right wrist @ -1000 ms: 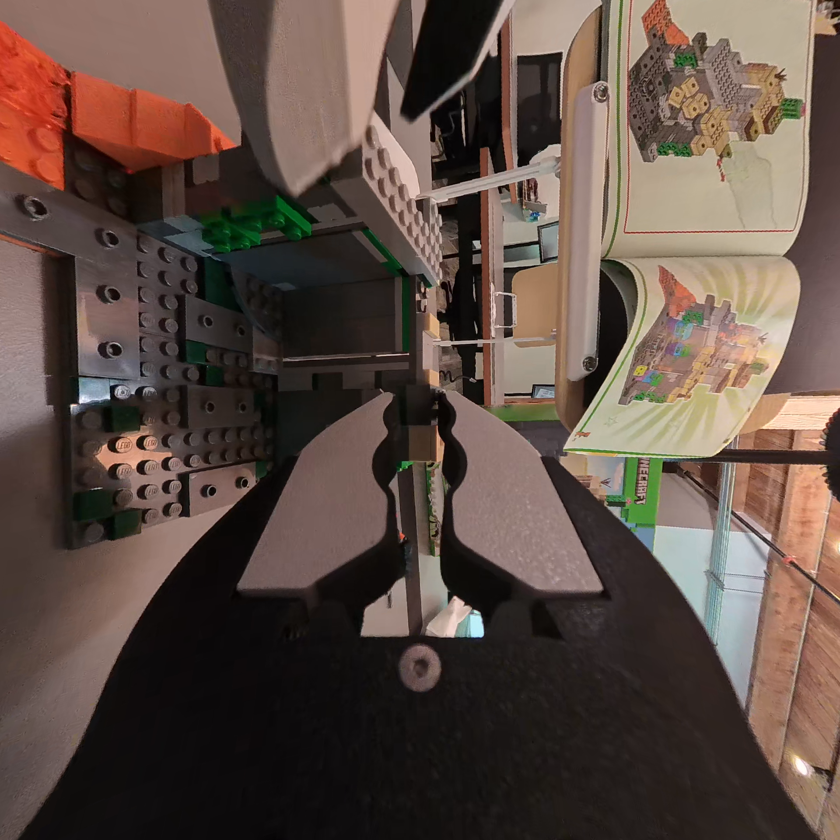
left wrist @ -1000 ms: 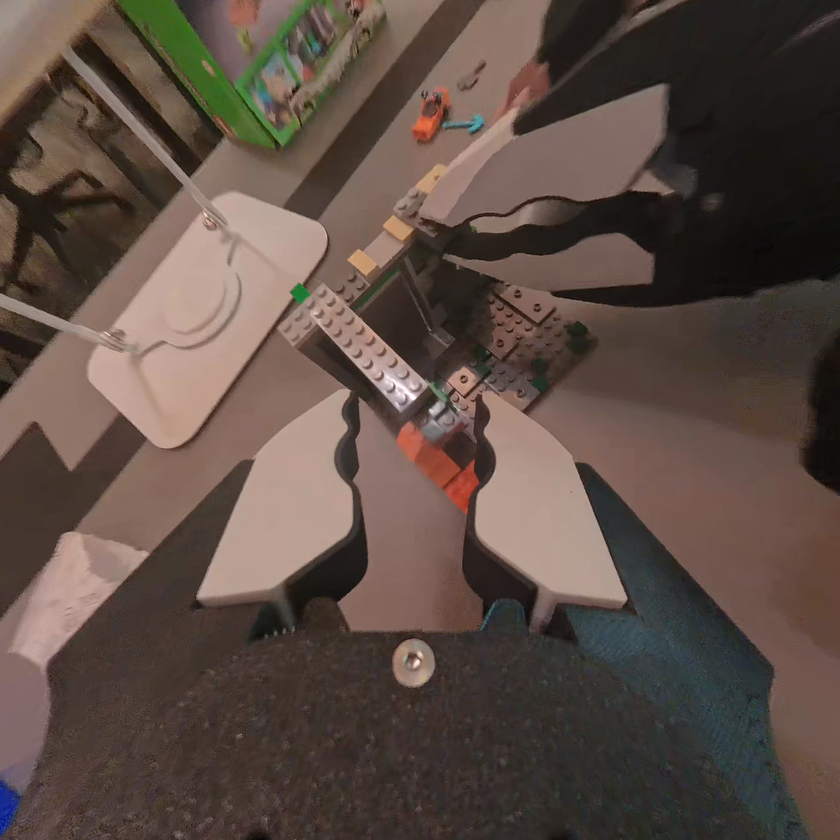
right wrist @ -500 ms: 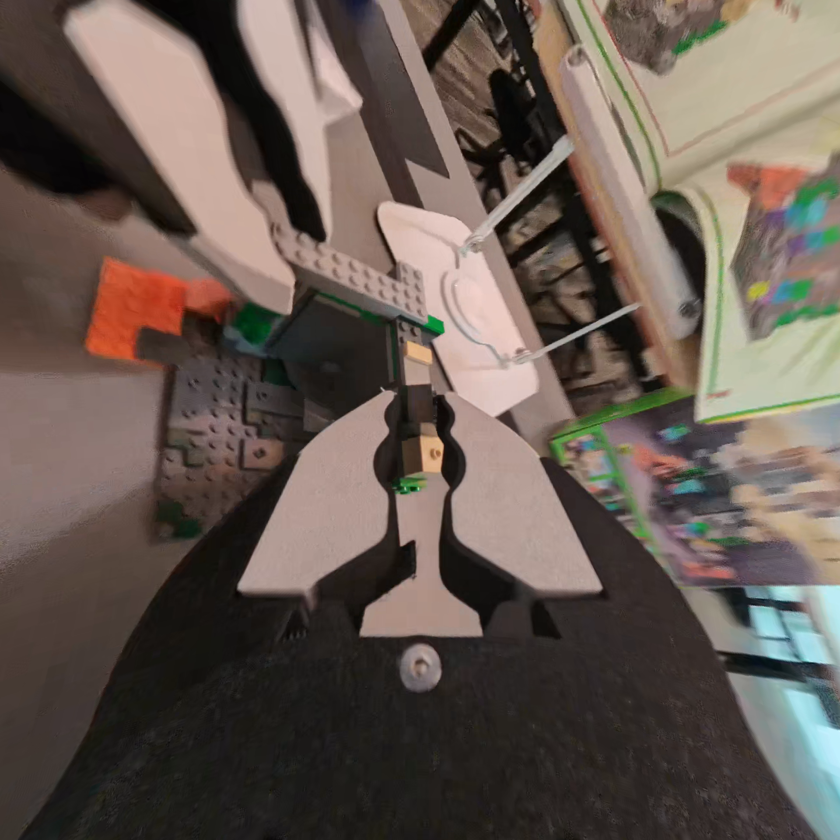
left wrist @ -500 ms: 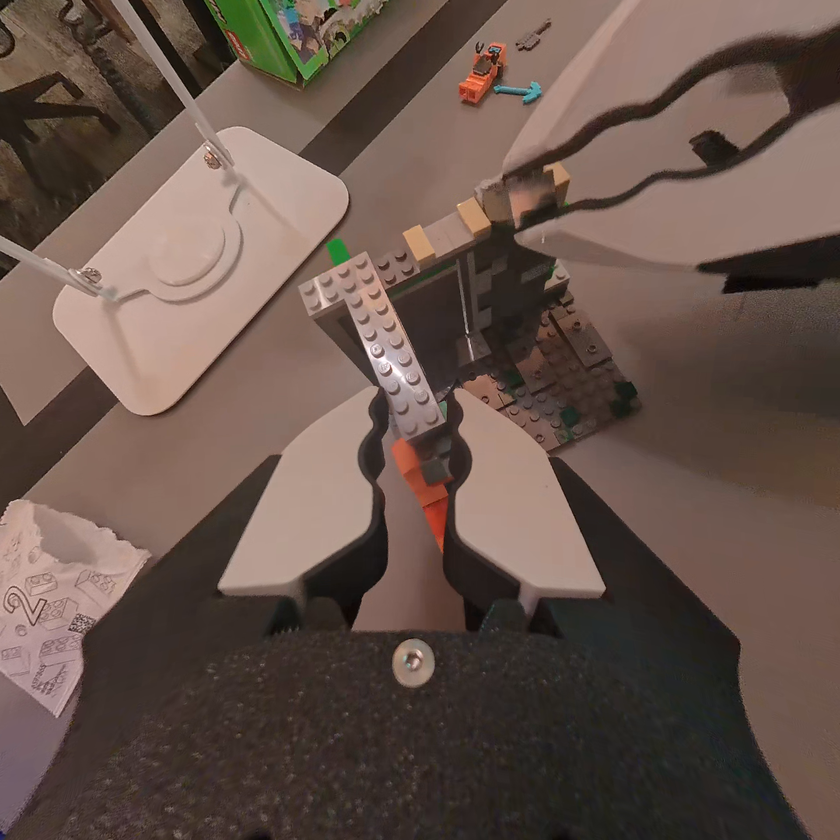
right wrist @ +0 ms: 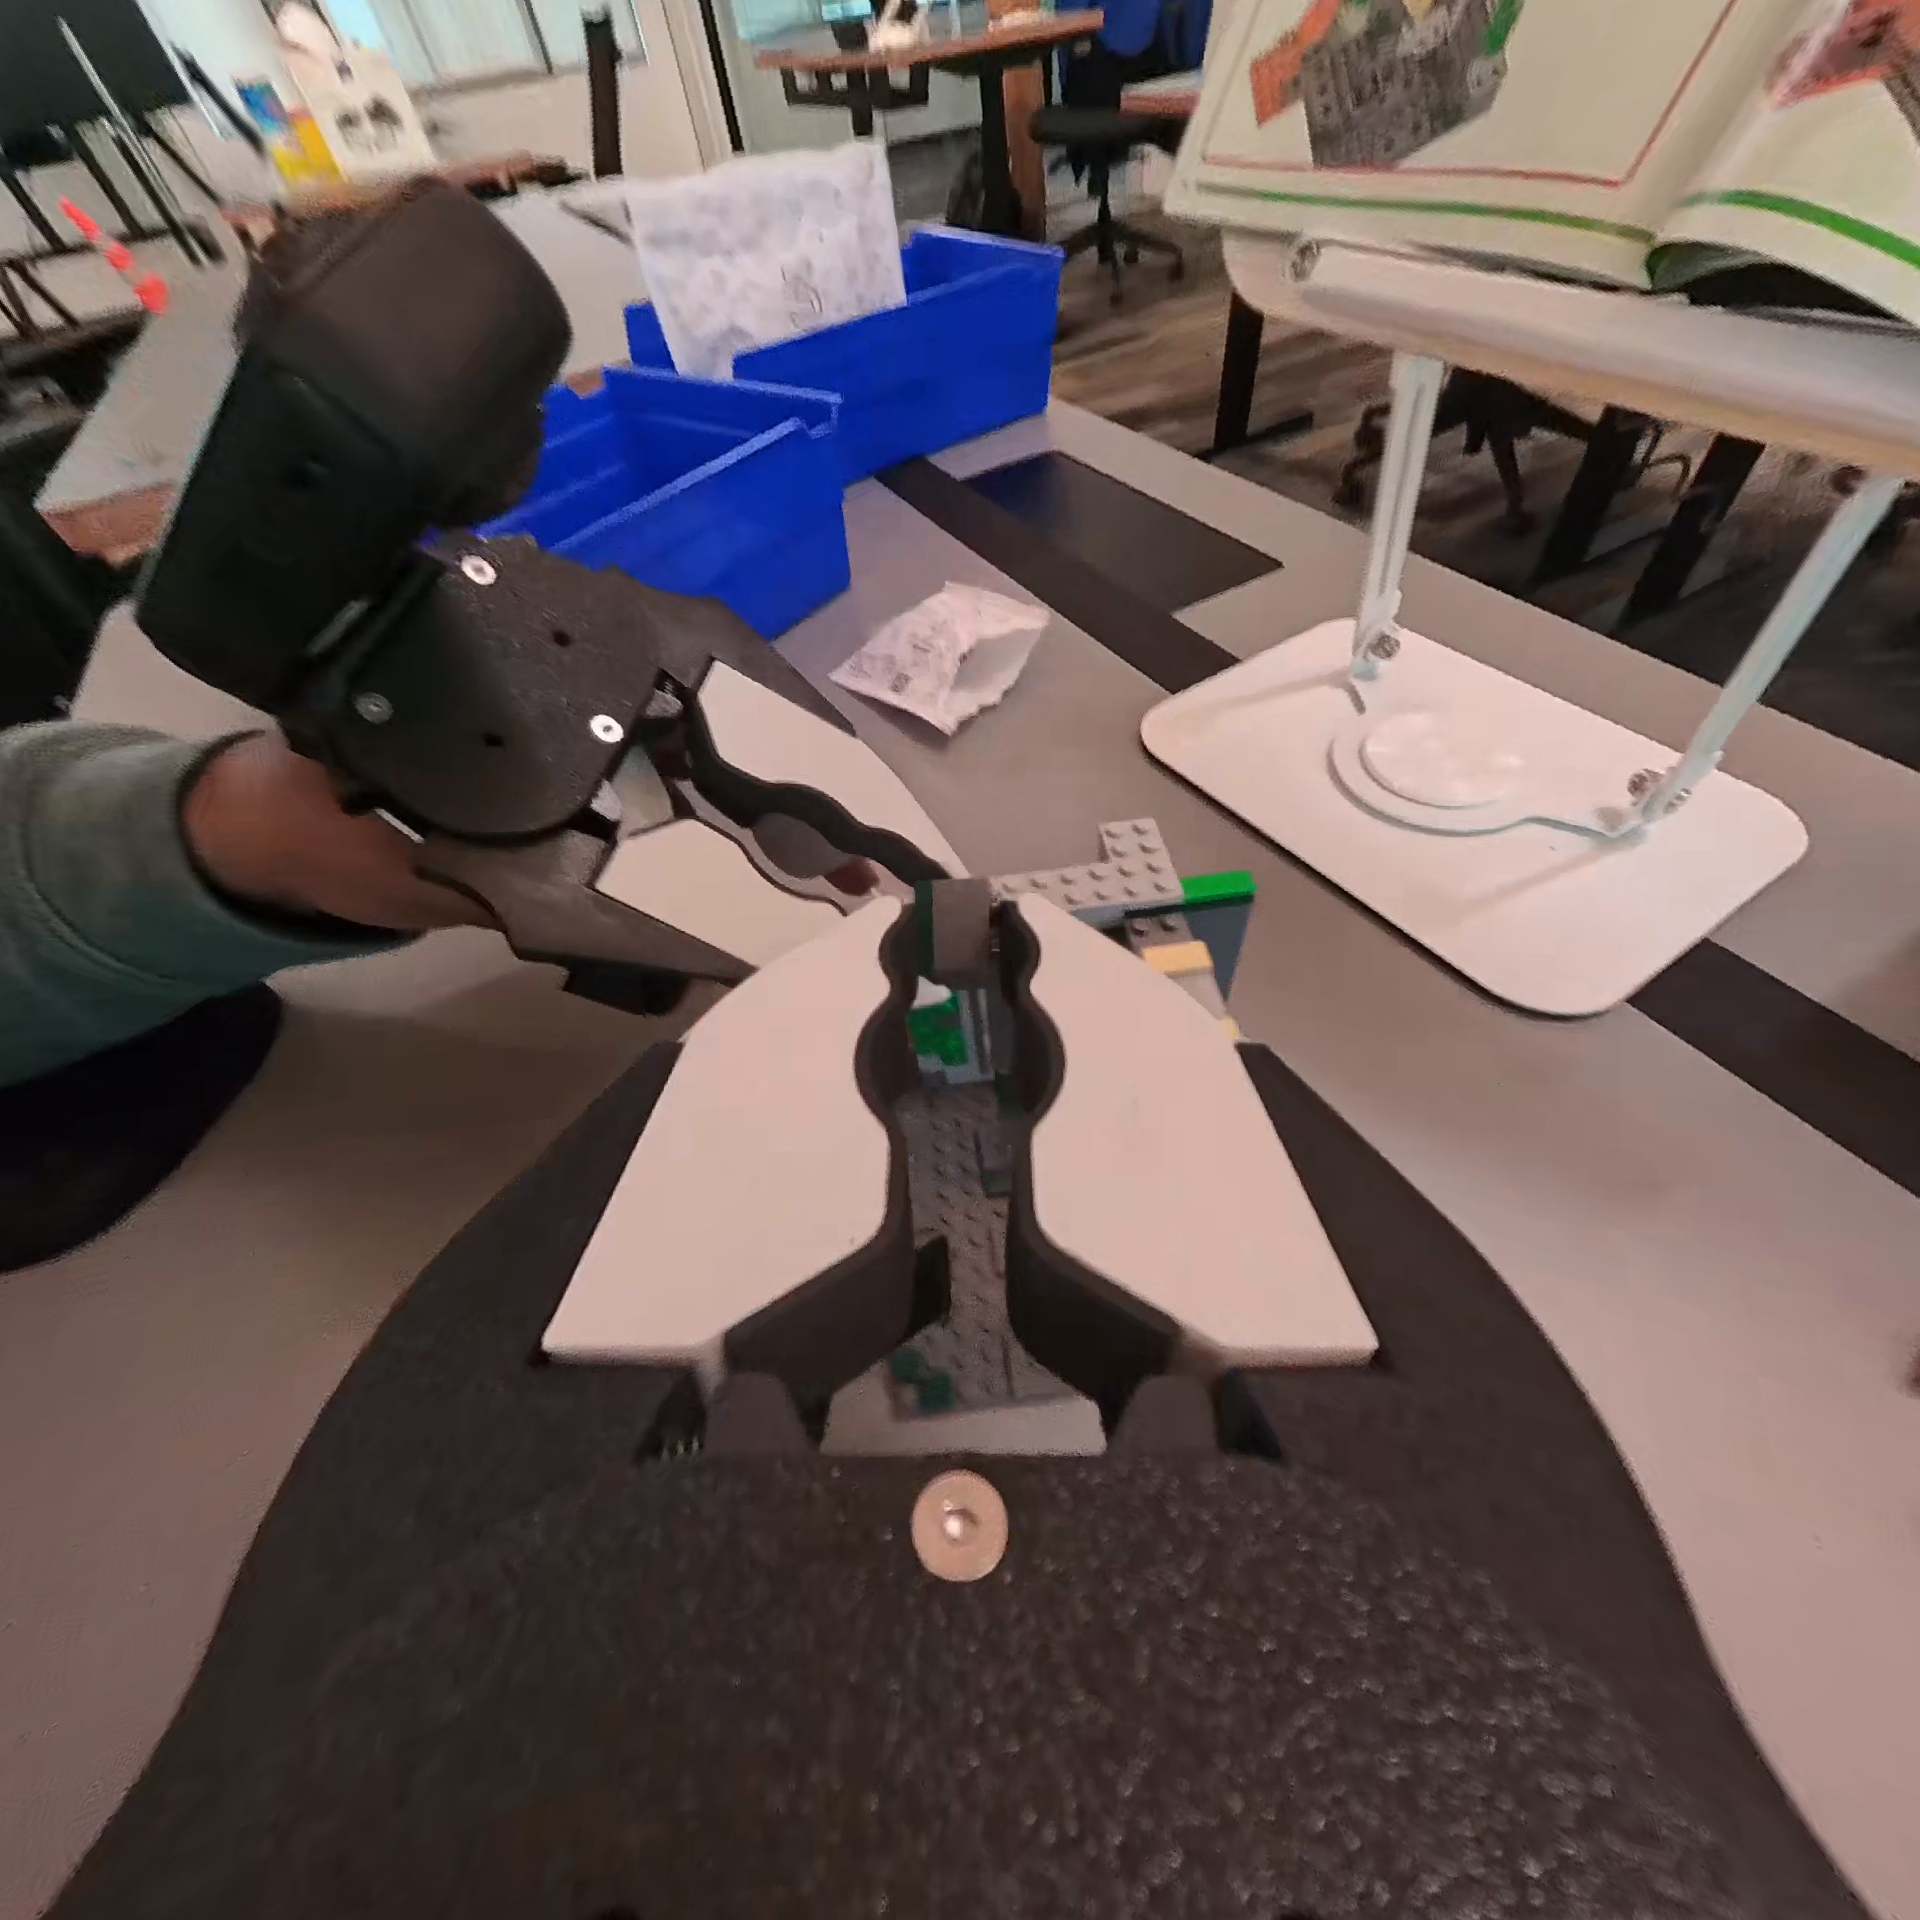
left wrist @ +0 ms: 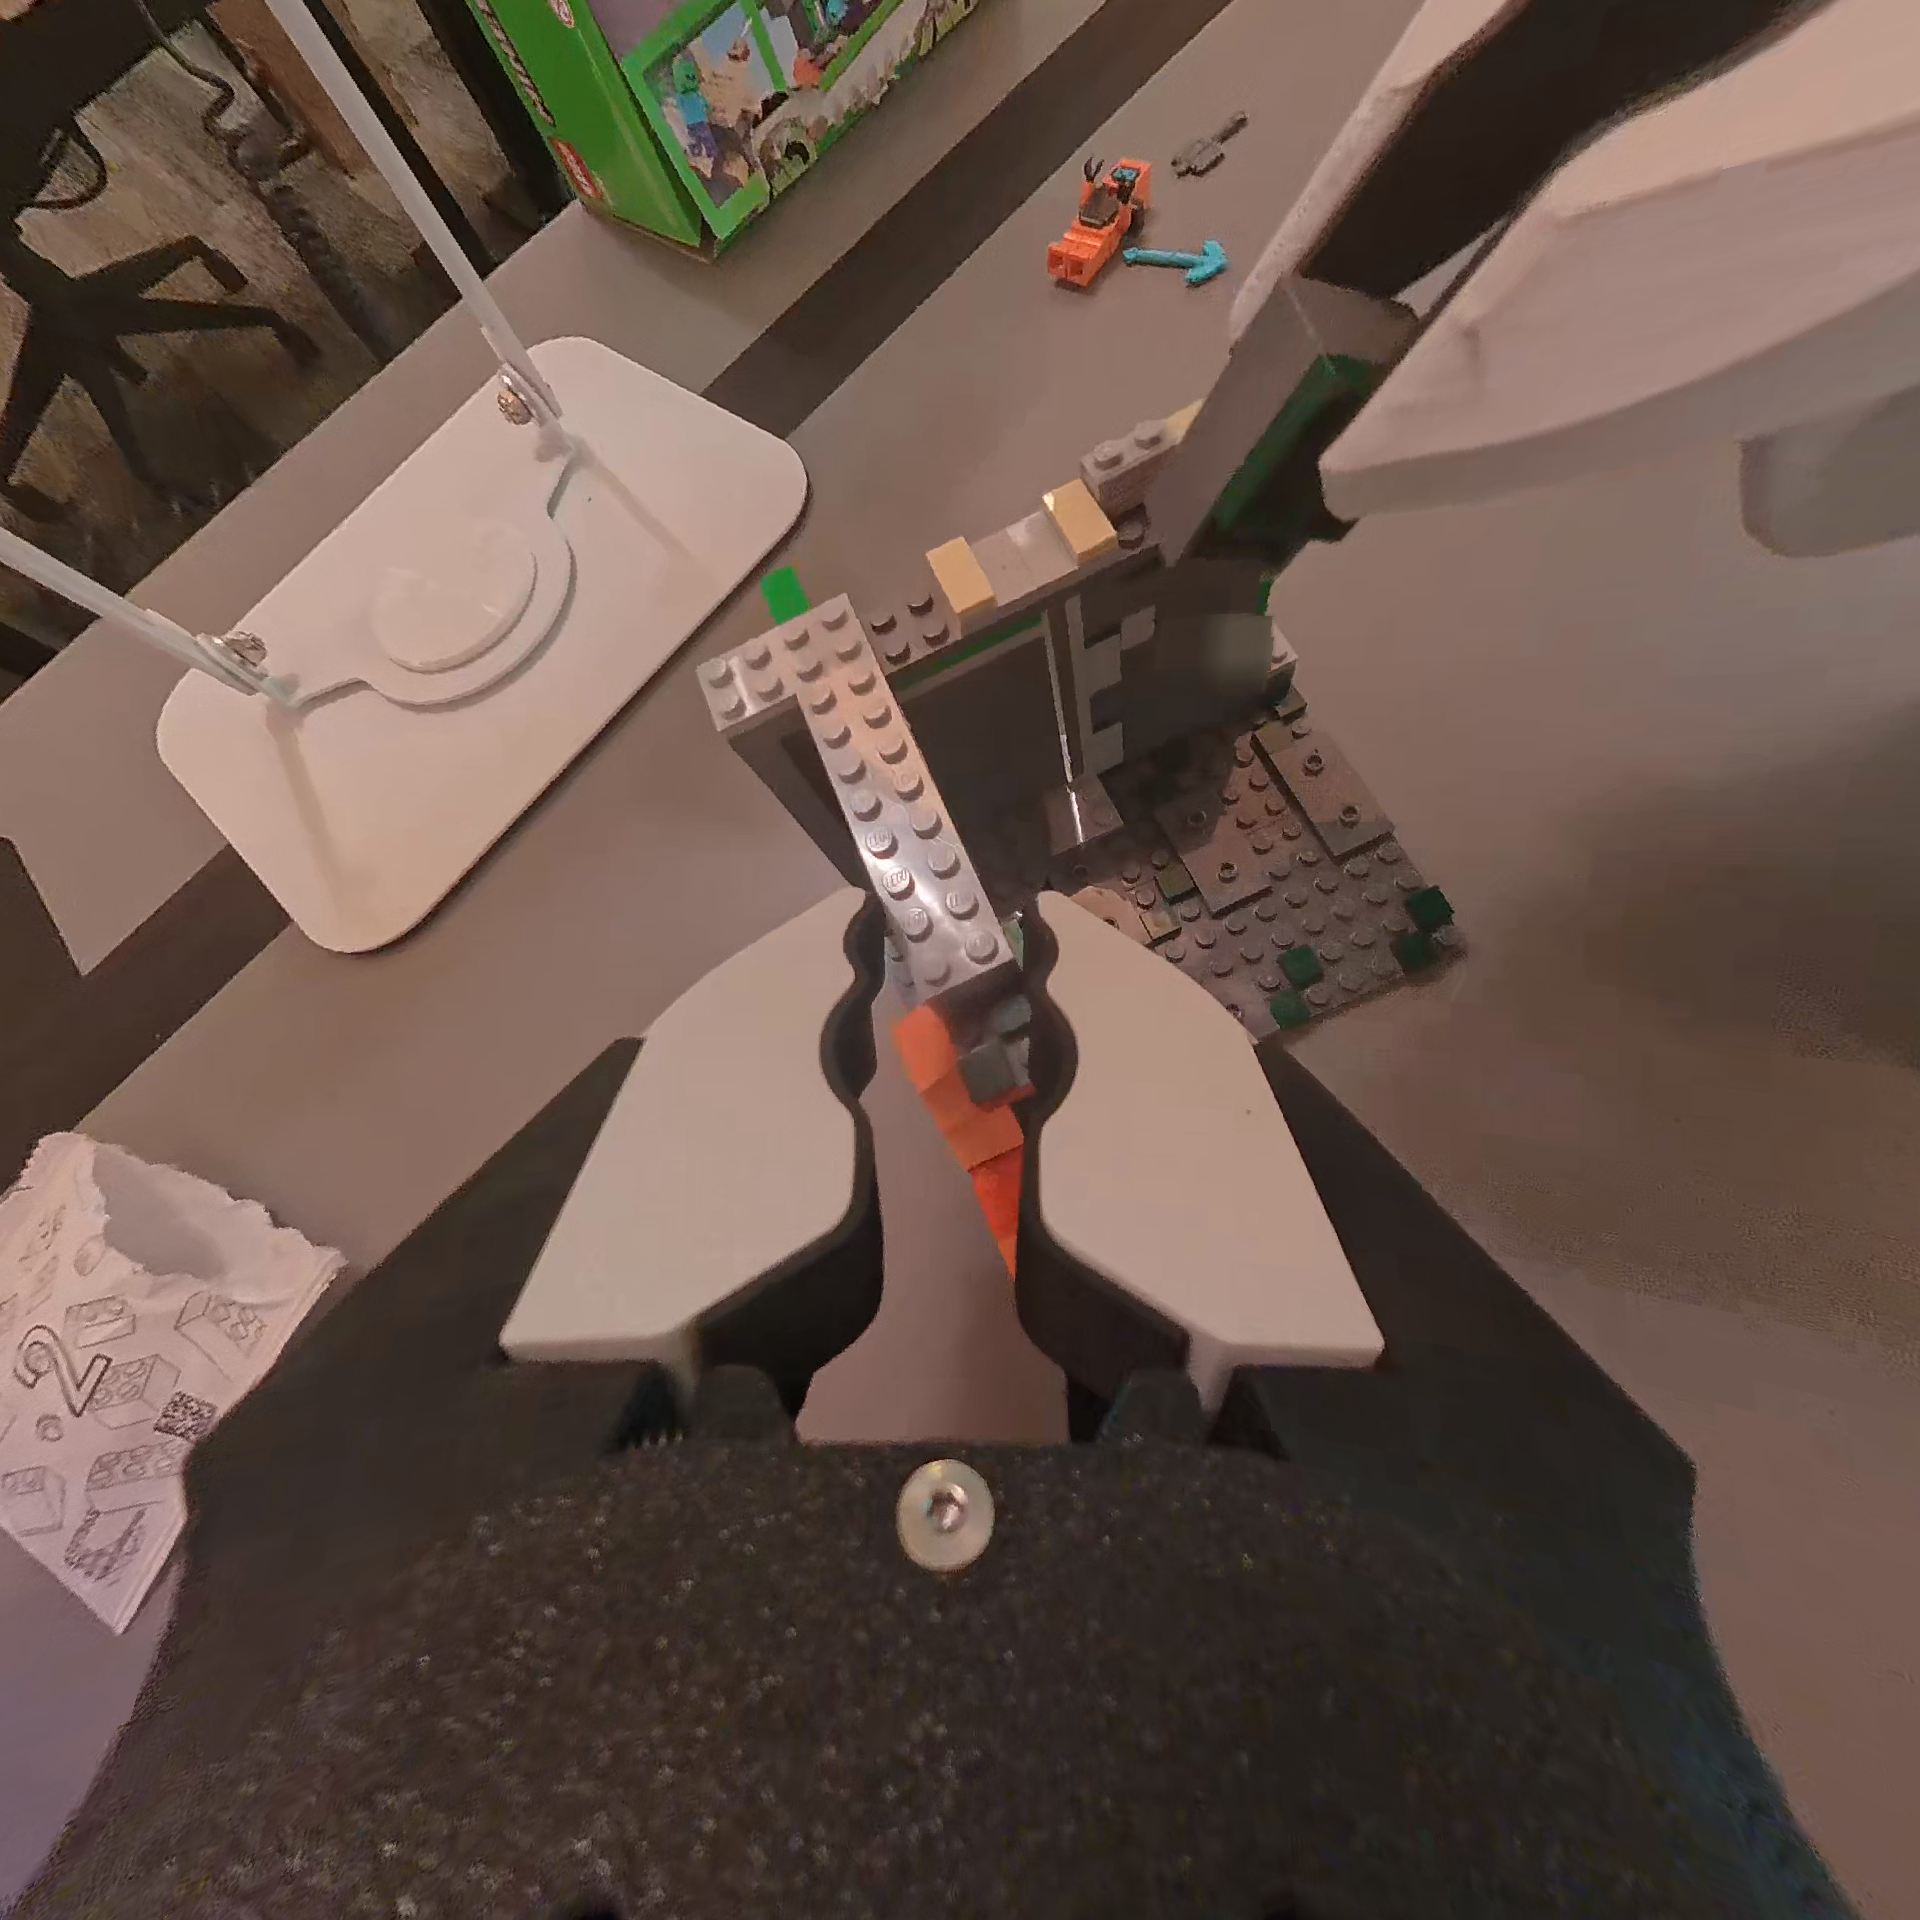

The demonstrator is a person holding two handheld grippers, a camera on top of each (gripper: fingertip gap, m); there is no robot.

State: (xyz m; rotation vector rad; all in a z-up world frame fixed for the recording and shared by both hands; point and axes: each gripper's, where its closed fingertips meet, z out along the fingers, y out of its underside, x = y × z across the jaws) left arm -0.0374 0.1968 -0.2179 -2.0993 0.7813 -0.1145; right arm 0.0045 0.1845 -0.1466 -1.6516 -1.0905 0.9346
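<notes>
Left gripper (left wrist: 951, 940) pinches the grey plate (left wrist: 894, 821) at the brick build's (left wrist: 1226, 831) near end; right gripper (right wrist: 956, 920) clamps its far wall (right wrist: 961, 940). Two holds, probably to steady the build on the table (left wrist: 1558, 1143). Behind: white stand (left wrist: 488, 623), green box (left wrist: 707, 114), printed paper bag (left wrist: 114, 1351).

Your right gripper (left wrist: 1320, 436) runs off the top corner of the left wrist view and looks blurry. The green box (left wrist: 665, 104) is cut off at the top. The paper bag (left wrist: 114, 1371) is cut by the left edge. The open booklet (right wrist: 1558, 125) is blurry and cut off.
</notes>
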